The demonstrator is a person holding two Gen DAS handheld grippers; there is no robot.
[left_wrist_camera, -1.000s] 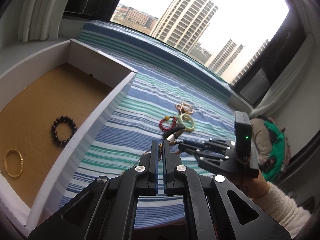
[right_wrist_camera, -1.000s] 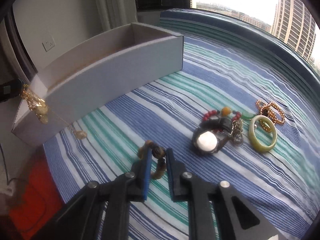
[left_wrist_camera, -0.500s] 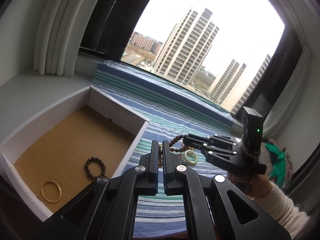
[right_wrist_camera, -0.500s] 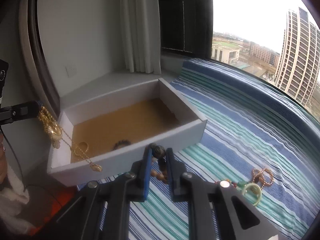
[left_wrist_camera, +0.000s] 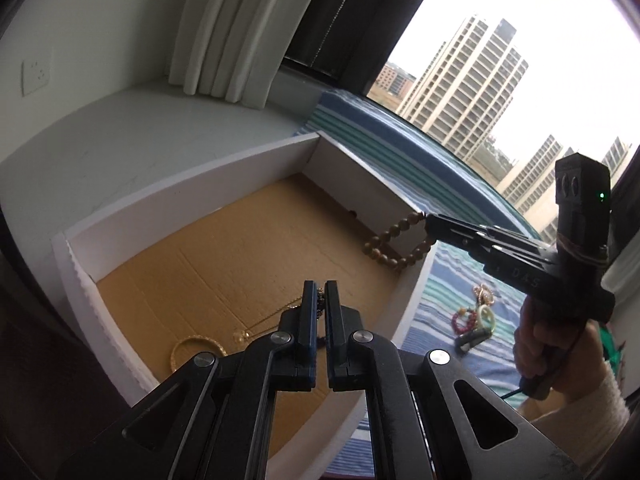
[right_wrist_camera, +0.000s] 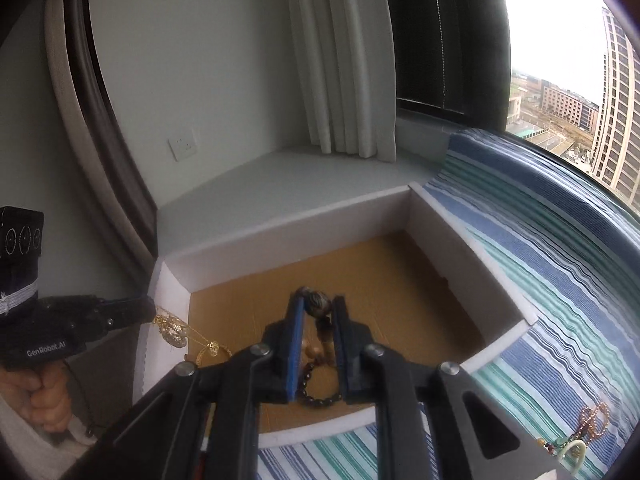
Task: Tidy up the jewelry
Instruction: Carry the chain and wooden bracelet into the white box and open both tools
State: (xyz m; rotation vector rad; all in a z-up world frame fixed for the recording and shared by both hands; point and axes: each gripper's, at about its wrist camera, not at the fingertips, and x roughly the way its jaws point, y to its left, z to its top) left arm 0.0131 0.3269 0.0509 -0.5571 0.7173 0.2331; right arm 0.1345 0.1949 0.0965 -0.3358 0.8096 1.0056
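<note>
A white box [left_wrist_camera: 192, 196] with a brown cardboard floor sits on the sill; it also shows in the right wrist view [right_wrist_camera: 496, 276]. My left gripper [left_wrist_camera: 319, 292] is shut on a gold chain necklace [right_wrist_camera: 176, 330] that dangles over the box's near end, its pendant [left_wrist_camera: 240, 335] low over the floor. My right gripper [right_wrist_camera: 318, 312] is shut on a brown wooden bead bracelet [left_wrist_camera: 394, 246], held above the box. A gold bangle [left_wrist_camera: 196, 346] and a dark bead bracelet [right_wrist_camera: 320, 398] lie on the box floor.
On the blue and green striped cloth [right_wrist_camera: 560, 280] to the right lie a red bead bracelet [left_wrist_camera: 460, 319], a pale green bangle [left_wrist_camera: 486, 315], a gold chain piece [left_wrist_camera: 482, 292] and a dark watch [left_wrist_camera: 472, 336]. A white curtain [right_wrist_camera: 340, 60] hangs behind.
Both grippers have lifted from the striped cloth and swung left over the box, each carrying its piece. The bead bracelet and the gold chain now hang above the box floor.
</note>
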